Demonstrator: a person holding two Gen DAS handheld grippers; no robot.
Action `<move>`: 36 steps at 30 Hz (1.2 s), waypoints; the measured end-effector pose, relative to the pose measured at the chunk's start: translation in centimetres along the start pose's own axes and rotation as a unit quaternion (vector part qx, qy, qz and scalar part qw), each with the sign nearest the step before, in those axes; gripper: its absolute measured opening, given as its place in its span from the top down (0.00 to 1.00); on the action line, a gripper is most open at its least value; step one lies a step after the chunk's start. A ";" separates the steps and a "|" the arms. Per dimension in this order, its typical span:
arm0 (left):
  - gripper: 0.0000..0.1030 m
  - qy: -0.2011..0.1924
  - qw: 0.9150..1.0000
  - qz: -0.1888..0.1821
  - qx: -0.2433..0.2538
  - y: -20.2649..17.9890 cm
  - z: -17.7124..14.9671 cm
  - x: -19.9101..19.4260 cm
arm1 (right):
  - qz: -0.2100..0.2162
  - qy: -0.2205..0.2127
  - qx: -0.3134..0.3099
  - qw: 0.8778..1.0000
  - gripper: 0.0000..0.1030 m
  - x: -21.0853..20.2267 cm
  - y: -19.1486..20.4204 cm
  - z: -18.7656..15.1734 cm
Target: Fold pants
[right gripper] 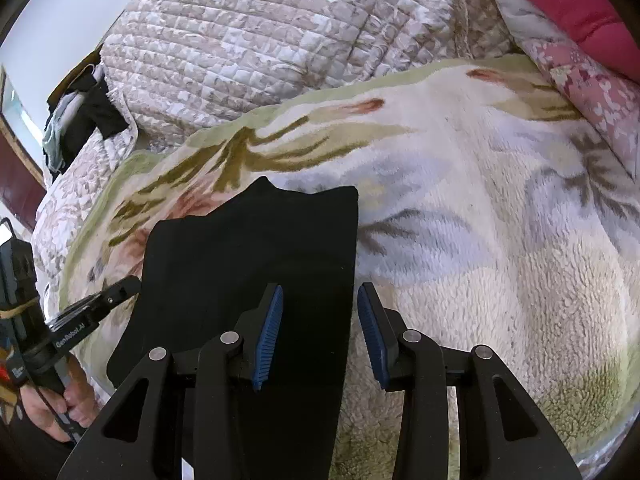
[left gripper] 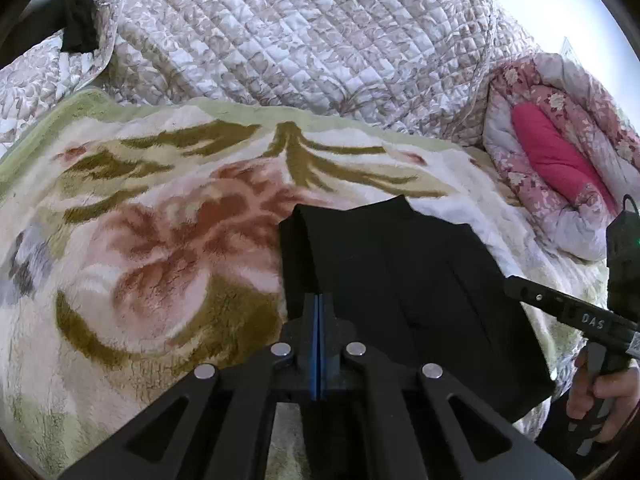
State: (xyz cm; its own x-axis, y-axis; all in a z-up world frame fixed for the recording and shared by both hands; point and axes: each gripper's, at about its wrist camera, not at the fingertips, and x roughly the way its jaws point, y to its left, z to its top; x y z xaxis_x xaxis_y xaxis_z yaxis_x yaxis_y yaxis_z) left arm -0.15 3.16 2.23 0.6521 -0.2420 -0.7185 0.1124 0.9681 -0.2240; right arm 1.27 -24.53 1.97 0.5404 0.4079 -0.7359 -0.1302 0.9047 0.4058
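We see black pants (left gripper: 408,280) lying folded on a fleecy floral blanket (left gripper: 140,240), in the lower middle of both views. In the left wrist view they spread from the centre toward the lower right; in the right wrist view they (right gripper: 248,264) fill the lower left centre, their right edge running straight down between our right jaws.

Our left gripper (left gripper: 318,304) has its blue pads pressed flat together at the pants' left edge. We cannot tell whether any cloth is pinched between them, since the tips sit right against the dark fabric.

Our right gripper (right gripper: 320,320) stands partly open, with a clear gap between its blue pads (right gripper: 269,332). The left finger is over the pants and the right one over the blanket just beside them. Nothing is clamped.

Each gripper shows at the other view's edge: the right one at the right of the left view, with a hand (left gripper: 604,396) on its handle.

Behind the blanket, across the top of both views, lies a quilted cover (left gripper: 300,40). A pink flowered quilt (left gripper: 560,152) is bundled at the upper right.
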 end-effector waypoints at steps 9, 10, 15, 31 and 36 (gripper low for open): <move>0.53 0.011 1.000 -0.026 -0.011 0.5 -0.6 -0.2 | 0.021 0.010 -0.021 0.999 0.58 0.1 -0.4 -0.8; 0.53 0.017 0.999 -0.027 -0.016 0.8 -0.7 0.0 | 0.033 0.014 -0.011 0.999 0.56 0.2 -0.8 -0.9; 0.50 0.039 0.995 -0.073 -0.056 1.9 -1.3 0.3 | 0.069 0.030 0.019 0.997 0.53 0.8 -1.4 -1.1; 0.44 0.041 0.993 -0.085 -0.065 1.1 -1.5 2.0 | 0.123 0.042 0.068 0.989 0.53 1.8 -2.0 -1.0; 0.54 0.037 0.994 -0.077 -0.062 0.6 -2.1 1.1 | 0.133 0.052 0.057 0.988 0.55 1.2 -1.3 -1.8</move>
State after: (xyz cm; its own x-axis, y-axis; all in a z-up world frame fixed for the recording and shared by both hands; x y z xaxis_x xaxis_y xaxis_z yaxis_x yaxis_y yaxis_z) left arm -0.96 3.38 -0.08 0.5760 -0.3953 -0.7155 0.1101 0.9049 -0.4112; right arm 0.54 -24.99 -0.39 0.4104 0.6452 -0.6444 -0.1584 0.7464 0.6464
